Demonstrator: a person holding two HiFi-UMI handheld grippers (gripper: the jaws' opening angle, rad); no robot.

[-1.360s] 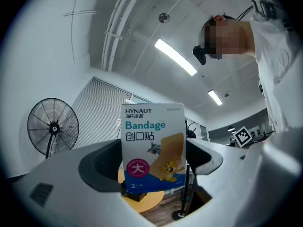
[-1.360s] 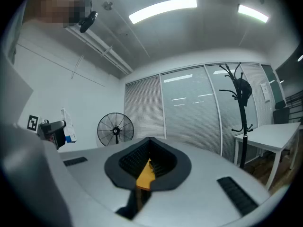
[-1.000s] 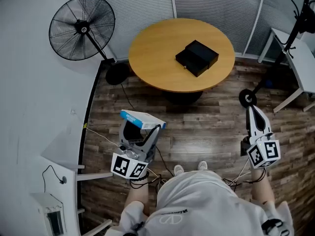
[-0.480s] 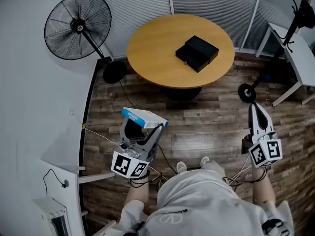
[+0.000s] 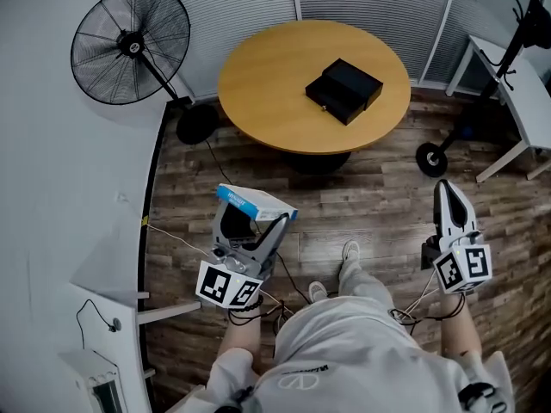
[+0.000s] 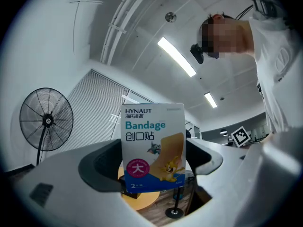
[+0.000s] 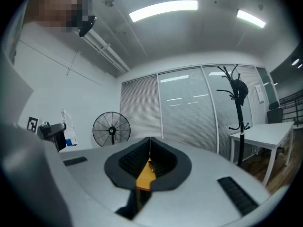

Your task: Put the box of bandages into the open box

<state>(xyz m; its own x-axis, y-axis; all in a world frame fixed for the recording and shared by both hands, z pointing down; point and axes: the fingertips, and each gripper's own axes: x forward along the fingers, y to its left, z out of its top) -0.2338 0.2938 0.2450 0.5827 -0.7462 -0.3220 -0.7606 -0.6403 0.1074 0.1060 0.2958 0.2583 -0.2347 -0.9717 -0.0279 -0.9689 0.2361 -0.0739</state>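
Clearly this is the carrying stretch of the job: the left gripper (image 5: pixel 255 227) has its jaws clamped on the box of bandages (image 5: pixel 256 203), pressing on its two narrow sides low down, so the carton stands upright above the jaws with its printed face turned back toward the gripper's own camera. Gripping it by the thin edges rather than the broad faces looks sensible, since a light card carton would dent if squeezed flat-on, and the upright pose leaves its free end ready to be lowered into something. The open box (image 5: pixel 344 95), black with its lid seemingly folded back beside it, sits on the round wooden table (image 5: pixel 258 101) well ahead of the person, so the carton is far from its goal and hangs over the plank floor (image 5: pixel 370 205), near the person's foot (image 5: pixel 349 252). The right gripper (image 5: pixel 447 194) is held out at the other side with its jaws shut together on nothing, probably kept idle and clear because one gripper is enough for so small a load. A standing fan (image 5: pixel 129 33) is left of the table, off the likely path.
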